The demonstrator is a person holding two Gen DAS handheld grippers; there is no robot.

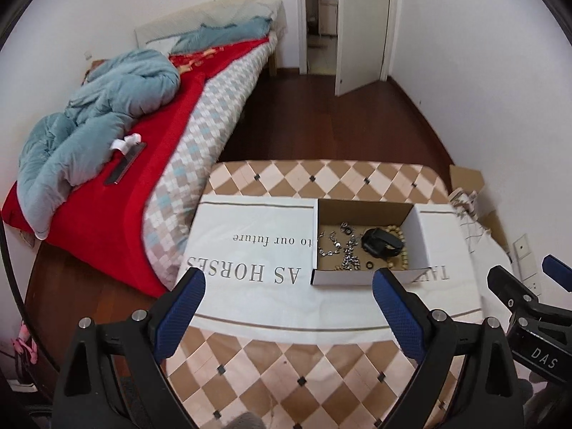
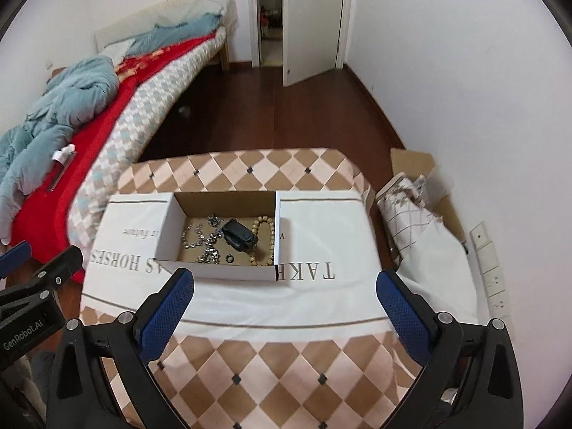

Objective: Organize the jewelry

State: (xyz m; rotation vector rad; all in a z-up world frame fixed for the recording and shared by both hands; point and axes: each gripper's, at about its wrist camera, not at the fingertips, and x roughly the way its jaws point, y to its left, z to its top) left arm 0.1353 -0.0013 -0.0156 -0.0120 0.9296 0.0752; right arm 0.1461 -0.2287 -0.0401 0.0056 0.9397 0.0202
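Cardboard, white outside and brown within, formed the one open box [image 2: 218,271] on the printed white cloth [image 2: 321,296] covering the checkered table [image 2: 271,364]; it held all the jewelry. Counted in the right wrist view: one black watch [image 2: 240,237] near the middle, one string of pale wooden beads [image 2: 266,241] at about three o'clock from it, a tangle of silver chains [image 2: 205,241] at nine o'clock whose number could not be told, and one small dark ring [image 2: 230,259] at six o'clock. Both tools hung above the table short of the box, the left gripper [image 1: 287,282] and right gripper [image 2: 284,284] each spread wide and empty. Nothing lay loose on the cloth, so the gathering step looked finished. Any next move would call for reaching down into the box, perhaps to separate the chains.
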